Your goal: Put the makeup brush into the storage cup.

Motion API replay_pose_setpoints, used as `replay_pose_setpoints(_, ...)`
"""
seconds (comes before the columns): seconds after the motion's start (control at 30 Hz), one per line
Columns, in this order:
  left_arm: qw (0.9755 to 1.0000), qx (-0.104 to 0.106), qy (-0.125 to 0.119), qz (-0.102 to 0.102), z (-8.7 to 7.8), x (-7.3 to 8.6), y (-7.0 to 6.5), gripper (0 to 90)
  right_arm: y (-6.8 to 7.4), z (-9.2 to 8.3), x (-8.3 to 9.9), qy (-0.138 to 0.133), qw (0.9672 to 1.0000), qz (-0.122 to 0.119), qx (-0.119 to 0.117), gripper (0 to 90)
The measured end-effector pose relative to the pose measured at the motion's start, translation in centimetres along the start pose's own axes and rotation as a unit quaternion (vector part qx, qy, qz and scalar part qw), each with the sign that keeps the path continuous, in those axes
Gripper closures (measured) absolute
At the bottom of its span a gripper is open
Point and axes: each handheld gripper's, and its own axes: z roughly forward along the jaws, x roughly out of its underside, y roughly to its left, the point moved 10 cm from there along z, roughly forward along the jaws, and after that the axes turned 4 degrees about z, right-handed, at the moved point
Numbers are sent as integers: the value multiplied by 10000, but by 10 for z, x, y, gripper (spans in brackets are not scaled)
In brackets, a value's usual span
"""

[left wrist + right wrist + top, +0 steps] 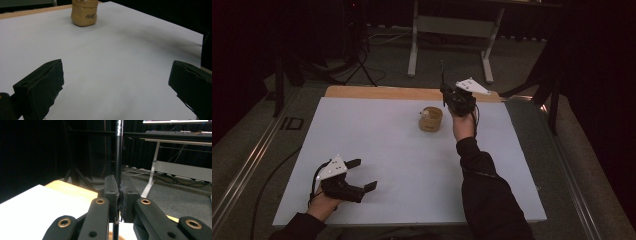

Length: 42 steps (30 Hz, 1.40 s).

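A dark room with a white-legged desk behind frames a white-topped counter (377, 165) with a bare wooden strip along its far edge. The right gripper (118, 195) has its jaws pressed together on a thin black rod (118, 150), held upright above the far edge, toward the far right corner. Just beside and below it stands a small tan paper pouch (431, 119) with its top open, near the middle of the far edge. The left gripper (362, 175) hovers near the near left corner, jaws wide apart and empty, facing the pouch. The step in hand looks like carrying the rod to the pouch; next, the rod's lower end needs lining up over the opening and lowering in.
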Motion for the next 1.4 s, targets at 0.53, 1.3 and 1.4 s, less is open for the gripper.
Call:
replay_pose_setpoints(0.53,9999,82,-12,-64,-2,2,0,7,-12,36,38,135,9989,436,75,856)
replay_pose_setpoints(1.3,9998,164,26,-69,-1,4,-1,8,-18,63,91,798,9944,597,349,855)
replay_pose_setpoints(1.4,9998,184,30,-68,-1,4,-1,8,-21,62,95,819,9939,622,392,855)
